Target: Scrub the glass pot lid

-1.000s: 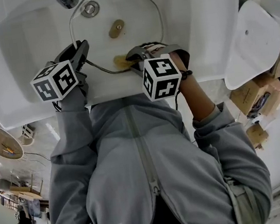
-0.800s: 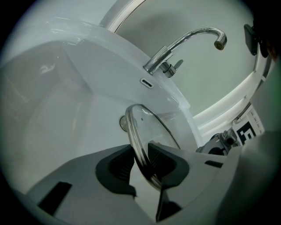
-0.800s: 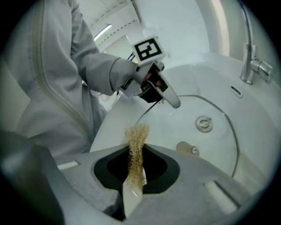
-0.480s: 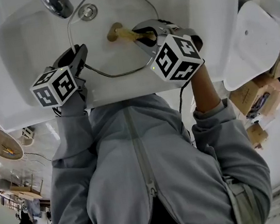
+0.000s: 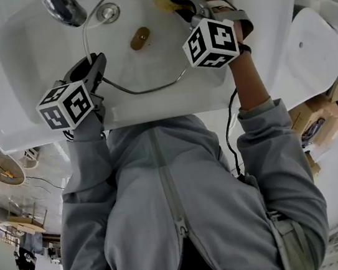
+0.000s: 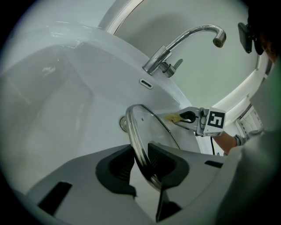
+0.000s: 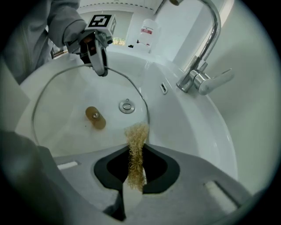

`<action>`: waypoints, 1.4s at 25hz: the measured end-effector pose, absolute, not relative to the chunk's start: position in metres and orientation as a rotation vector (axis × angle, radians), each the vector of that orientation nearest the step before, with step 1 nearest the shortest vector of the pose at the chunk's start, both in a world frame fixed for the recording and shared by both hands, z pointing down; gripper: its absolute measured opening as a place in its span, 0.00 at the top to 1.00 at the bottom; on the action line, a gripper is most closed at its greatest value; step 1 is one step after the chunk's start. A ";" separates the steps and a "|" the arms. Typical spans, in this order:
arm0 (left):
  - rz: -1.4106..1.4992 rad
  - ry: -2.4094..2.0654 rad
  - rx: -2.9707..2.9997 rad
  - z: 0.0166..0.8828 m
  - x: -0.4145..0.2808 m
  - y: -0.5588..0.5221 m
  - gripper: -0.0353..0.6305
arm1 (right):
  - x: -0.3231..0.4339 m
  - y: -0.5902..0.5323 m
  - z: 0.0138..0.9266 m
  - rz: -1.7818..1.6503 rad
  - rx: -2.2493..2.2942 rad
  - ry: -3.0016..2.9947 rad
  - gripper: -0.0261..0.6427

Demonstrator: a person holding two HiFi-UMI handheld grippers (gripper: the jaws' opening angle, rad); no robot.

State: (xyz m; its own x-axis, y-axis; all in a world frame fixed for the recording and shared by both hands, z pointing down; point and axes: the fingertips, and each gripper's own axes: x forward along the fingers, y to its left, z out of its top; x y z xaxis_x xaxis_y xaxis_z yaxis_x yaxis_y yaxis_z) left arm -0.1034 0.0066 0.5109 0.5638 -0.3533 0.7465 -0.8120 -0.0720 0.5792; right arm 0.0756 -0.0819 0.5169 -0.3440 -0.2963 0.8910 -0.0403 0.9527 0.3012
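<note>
The glass pot lid (image 5: 139, 60) with a metal rim and a brown knob (image 5: 139, 39) is held over the white sink basin (image 5: 37, 50). My left gripper (image 5: 98, 65) is shut on the lid's near-left rim; that rim (image 6: 147, 162) passes edge-on between its jaws. My right gripper (image 5: 179, 4) is shut on a tan fibrous scrubber (image 5: 165, 3) at the lid's far right edge. In the right gripper view the scrubber (image 7: 136, 147) sticks out of the right gripper (image 7: 136, 169) beside the lid's rim (image 7: 147, 116), with the knob (image 7: 95, 117) and the left gripper (image 7: 99, 57) beyond.
A chrome faucet (image 5: 61, 6) stands at the basin's back, and a round drain (image 5: 108, 11) shows through the glass. A white bottle (image 7: 147, 33) stands on the counter behind the sink. A white toilet seat (image 5: 301, 48) and cardboard boxes (image 5: 309, 123) lie to the right.
My right gripper has carried the scrubber from the lid's near rim, past the knob, to its far right edge. The left gripper and the lid have stayed put.
</note>
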 end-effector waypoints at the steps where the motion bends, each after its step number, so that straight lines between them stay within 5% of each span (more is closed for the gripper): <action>1: 0.507 -0.991 1.664 0.511 -0.103 0.007 0.80 | 0.076 -0.086 0.521 -0.294 0.247 -1.903 0.90; 10: 0.510 -1.007 1.653 0.510 -0.104 0.006 0.81 | 0.071 -0.102 0.561 -0.480 0.181 -1.764 0.90; 35: 0.477 -1.005 1.672 0.505 -0.105 0.002 0.81 | 0.089 -0.013 0.578 -0.230 0.015 -1.705 0.90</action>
